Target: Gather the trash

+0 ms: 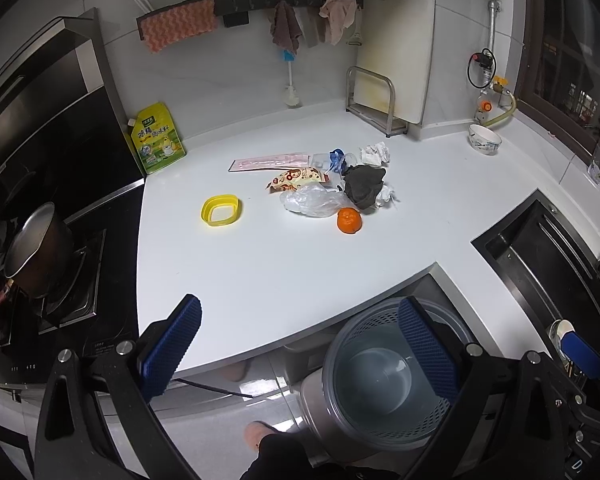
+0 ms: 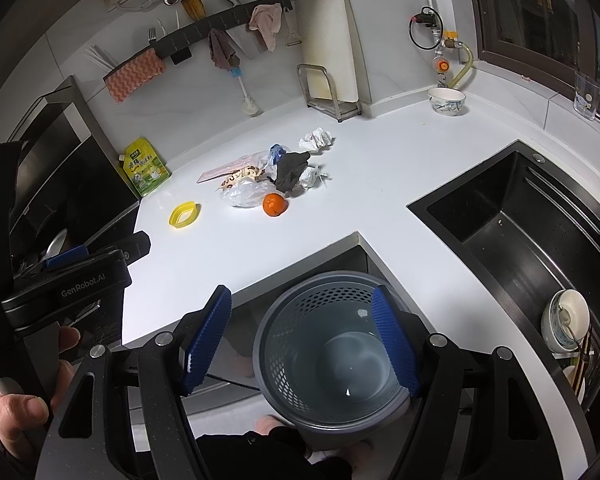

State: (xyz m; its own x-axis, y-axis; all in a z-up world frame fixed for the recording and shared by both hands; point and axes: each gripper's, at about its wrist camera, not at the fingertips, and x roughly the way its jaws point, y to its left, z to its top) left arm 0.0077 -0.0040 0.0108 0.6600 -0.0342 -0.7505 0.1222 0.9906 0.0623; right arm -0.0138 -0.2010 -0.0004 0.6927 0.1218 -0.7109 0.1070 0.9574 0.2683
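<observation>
White counter's trash pile [image 1: 332, 188] well beyond both wide-open, empty jaws, left gripper [image 1: 300, 348] and right gripper [image 2: 300, 336].

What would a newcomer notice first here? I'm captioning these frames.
The orange stands out at the near edge of a trash pile mid-counter. A yellow lid lies alone to its left. Below the counter edge, a gray bin looks almost empty, with both tools open above it.
</observation>
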